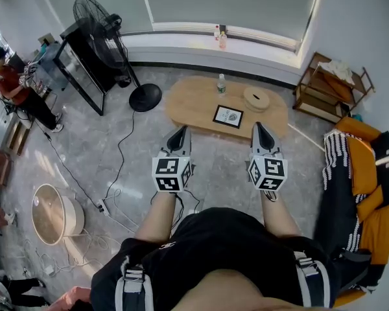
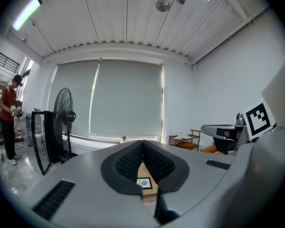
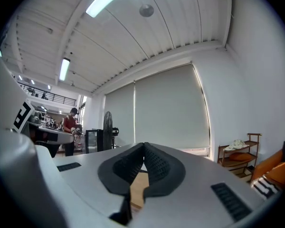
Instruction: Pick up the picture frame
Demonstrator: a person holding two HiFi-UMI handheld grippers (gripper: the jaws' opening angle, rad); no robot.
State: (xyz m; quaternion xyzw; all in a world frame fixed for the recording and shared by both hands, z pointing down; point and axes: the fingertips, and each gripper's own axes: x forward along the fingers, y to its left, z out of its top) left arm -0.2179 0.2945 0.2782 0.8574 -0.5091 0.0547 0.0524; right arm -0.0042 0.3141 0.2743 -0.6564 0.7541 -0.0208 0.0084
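A black picture frame [image 1: 227, 116] with a white mat lies flat on the low oval wooden table [image 1: 194, 102]. In the left gripper view the picture frame [image 2: 143, 183] shows small through the notch below the jaw tips. My left gripper [image 1: 180, 131] hangs short of the table's near edge, left of the frame, shut and holding nothing. My right gripper [image 1: 257, 127] hovers by the near edge, right of the frame, shut and holding nothing. Both point level toward the window. In the gripper views the left gripper [image 2: 142, 142] and right gripper [image 3: 144, 145] show their pads pressed together.
On the table stand a clear bottle [image 1: 221, 83] and a round wooden lid [image 1: 257, 98]. A black standing fan [image 1: 110, 37] is at the left, a wooden shelf [image 1: 330, 86] at the right, an orange sofa [image 1: 363, 193] beside me. Cables [image 1: 113, 173] cross the floor. A person [image 1: 13, 86] stands far left.
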